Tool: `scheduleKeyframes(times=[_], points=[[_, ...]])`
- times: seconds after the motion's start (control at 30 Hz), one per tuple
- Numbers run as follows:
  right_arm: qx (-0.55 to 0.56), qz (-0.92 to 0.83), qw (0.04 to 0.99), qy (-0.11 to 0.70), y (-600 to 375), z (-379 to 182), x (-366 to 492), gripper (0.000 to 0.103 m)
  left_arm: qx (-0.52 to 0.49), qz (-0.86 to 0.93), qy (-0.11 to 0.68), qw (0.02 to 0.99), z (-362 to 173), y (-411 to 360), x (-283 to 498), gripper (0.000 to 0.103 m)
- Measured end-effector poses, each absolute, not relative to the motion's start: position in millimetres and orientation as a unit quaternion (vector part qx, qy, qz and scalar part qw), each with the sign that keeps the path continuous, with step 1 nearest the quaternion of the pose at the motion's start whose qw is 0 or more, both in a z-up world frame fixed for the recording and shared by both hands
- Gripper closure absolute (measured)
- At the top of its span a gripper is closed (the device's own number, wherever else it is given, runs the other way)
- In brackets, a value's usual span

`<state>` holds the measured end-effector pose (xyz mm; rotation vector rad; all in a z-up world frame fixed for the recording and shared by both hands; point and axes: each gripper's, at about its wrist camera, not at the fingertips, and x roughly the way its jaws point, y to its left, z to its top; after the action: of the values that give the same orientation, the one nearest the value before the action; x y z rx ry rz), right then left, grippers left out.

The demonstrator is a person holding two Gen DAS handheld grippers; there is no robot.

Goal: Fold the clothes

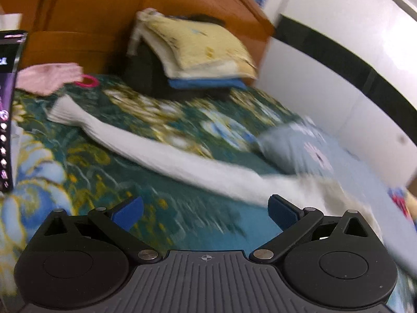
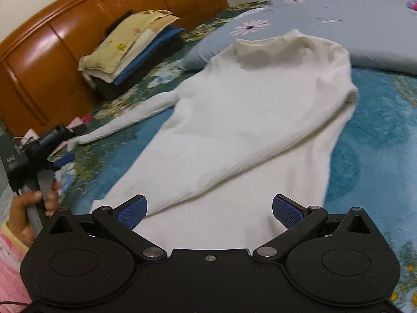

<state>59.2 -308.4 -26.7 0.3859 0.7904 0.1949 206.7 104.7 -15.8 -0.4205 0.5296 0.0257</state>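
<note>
— Fingers (image 2: 288,212) of the right gripper (image 2: 209,212) stand spread wide and hold nothing, both blue pads hanging over the hem of one white sweater (image 2: 234,130). What about the other side?

— Same story: the left gripper (image 1: 206,212) has its two fingers (image 1: 282,212) released and apart, nothing between them, poised above the bed (image 1: 91,172) with the sweater's long sleeve (image 1: 156,154) running across ahead of it. That view is blurred.

— Where does the sweater lie?

— Flat on the bed's teal floral cover, collar toward the far side, hem nearest the right gripper. One sleeve stretches out toward the headboard (image 2: 52,60); the other is folded over the body.

— Count the rest for me.

— One wooden headboard. One stack of folded cloth (image 2: 125,52) against it, a yellow piece on top, blue and dark layers beneath. One pale blue quilt (image 2: 338,26) with daisy prints, touching the sweater's collar end. One pink garment (image 1: 47,78) with one pink ring (image 1: 90,80) just beside it, near the sleeve's cuff.

— And the person?

— One hand (image 2: 31,208) shows in the right view, fist wrapped around the left gripper's grey handle, a pink sleeve (image 2: 10,266) at the wrist. The right gripper's hand is out of sight.
</note>
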Motion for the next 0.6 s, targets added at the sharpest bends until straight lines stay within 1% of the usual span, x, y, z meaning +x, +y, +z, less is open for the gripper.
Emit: scheduleKeyframes(times=[0.13,0.33,0.47,0.6], points=[[0.189,0.092,0.905,0.370,-310,-26,59,0.001,-0.218,0.089,0.239,0.942,-18,117,228,0.000],[0.157,0.108,0.907,0.376,-298,-24,67,0.001,-0.225,0.168,0.250,0.927,-27,134,267,0.000],[0.164,0.118,0.908,0.366,-296,-24,67,0.001,-0.208,0.219,0.258,0.918,-34,145,294,0.000],[0.120,0.096,0.918,0.367,-291,-22,71,0.001,-0.199,0.268,0.254,0.908,-37,155,308,0.000]])
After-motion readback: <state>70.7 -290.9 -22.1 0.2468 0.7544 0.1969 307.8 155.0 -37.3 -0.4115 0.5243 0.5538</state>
